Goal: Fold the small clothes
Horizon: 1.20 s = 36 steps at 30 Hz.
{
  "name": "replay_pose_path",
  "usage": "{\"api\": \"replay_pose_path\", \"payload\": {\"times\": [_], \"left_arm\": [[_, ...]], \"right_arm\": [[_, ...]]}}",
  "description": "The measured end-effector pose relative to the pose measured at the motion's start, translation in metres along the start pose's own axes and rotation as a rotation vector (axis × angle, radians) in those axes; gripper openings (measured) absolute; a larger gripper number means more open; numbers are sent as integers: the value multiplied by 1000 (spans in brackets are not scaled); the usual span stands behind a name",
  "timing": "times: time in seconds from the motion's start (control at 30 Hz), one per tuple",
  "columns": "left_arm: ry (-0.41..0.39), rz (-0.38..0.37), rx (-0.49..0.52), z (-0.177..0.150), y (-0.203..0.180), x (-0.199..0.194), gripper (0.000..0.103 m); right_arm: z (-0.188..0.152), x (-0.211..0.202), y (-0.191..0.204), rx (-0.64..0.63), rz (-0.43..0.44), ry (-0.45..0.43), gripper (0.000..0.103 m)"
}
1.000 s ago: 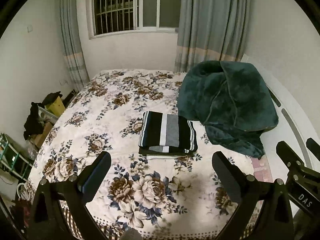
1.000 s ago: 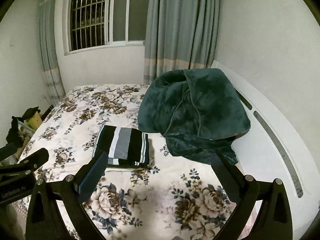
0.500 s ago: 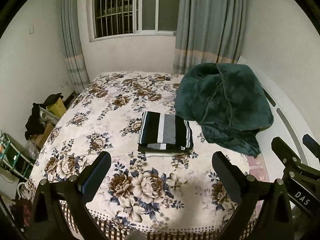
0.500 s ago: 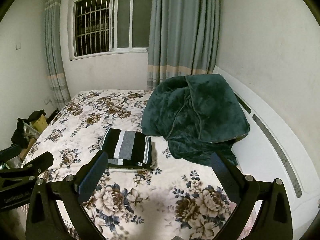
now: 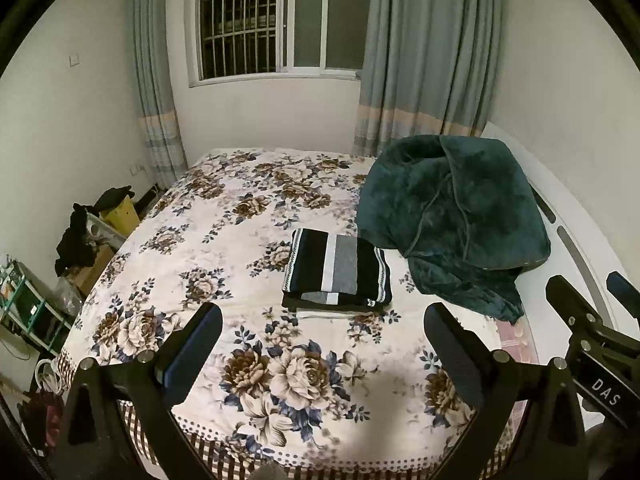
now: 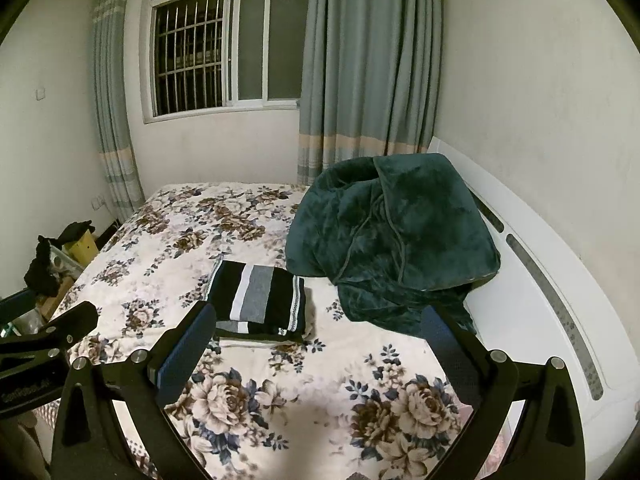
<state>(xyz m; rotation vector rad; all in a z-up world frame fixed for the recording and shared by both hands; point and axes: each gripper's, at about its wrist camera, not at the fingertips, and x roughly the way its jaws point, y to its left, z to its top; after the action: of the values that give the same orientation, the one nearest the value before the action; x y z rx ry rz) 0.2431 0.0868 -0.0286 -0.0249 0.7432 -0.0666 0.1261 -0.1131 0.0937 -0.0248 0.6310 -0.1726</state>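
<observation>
Both tongs — left, right — hover spread above the bed.

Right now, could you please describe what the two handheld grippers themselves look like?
Both the left gripper and right gripper are matte black angular frames with silver bolt heads and two long fingers faced with dark blue pads. White lettering marks their sides; "DAS" is readable on the right one. No cables or sleeves are visible.

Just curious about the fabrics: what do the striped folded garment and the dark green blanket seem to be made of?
Striped folded garment: probably a thin matte knit, judging by its flat, crisp folds and woven-in stripes. Dark green blanket: likely plush fleece, with a soft sheen, thick rounded folds and a corded edge.
</observation>
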Motion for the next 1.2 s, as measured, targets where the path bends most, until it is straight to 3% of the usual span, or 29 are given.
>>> {"api": "replay_pose_path", "payload": {"times": [1.2], "left_arm": [[-20, 32, -18, 0, 0, -13, 103]], "right_arm": [[17, -11, 19, 4, 32, -19, 103]]}}
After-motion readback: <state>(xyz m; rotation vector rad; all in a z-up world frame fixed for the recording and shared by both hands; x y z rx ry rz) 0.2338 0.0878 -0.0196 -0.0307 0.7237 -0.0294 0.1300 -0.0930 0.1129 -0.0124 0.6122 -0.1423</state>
